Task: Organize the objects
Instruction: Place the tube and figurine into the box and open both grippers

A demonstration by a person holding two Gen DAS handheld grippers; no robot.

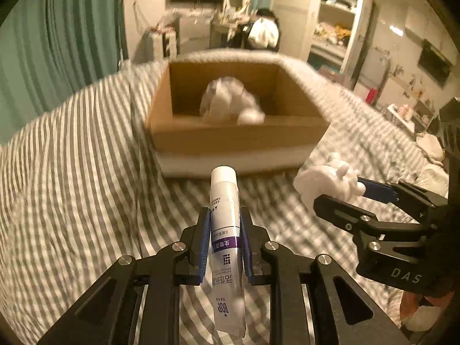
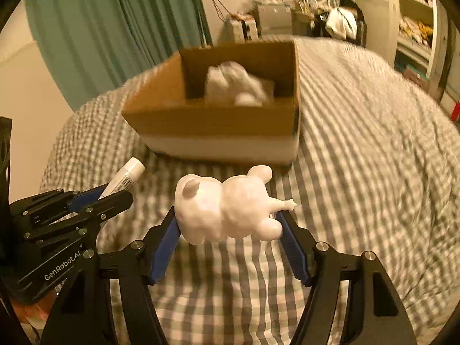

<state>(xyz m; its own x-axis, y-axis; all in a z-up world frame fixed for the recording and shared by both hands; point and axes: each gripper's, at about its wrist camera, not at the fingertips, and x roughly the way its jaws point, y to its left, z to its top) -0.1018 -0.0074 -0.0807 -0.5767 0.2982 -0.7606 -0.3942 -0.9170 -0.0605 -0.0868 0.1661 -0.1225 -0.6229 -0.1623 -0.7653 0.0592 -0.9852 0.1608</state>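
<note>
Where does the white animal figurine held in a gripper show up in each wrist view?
Left wrist view: white figurine at right of centre, clamped in the right gripper.
Right wrist view: bottom centre, filling the right gripper.
Shared landmark: the cardboard box lies just beyond it.

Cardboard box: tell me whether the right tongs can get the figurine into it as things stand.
Probably yes. The cardboard box sits open-topped ahead of the right tongs, which grip the white figurine; only striped bedding lies between.
</note>
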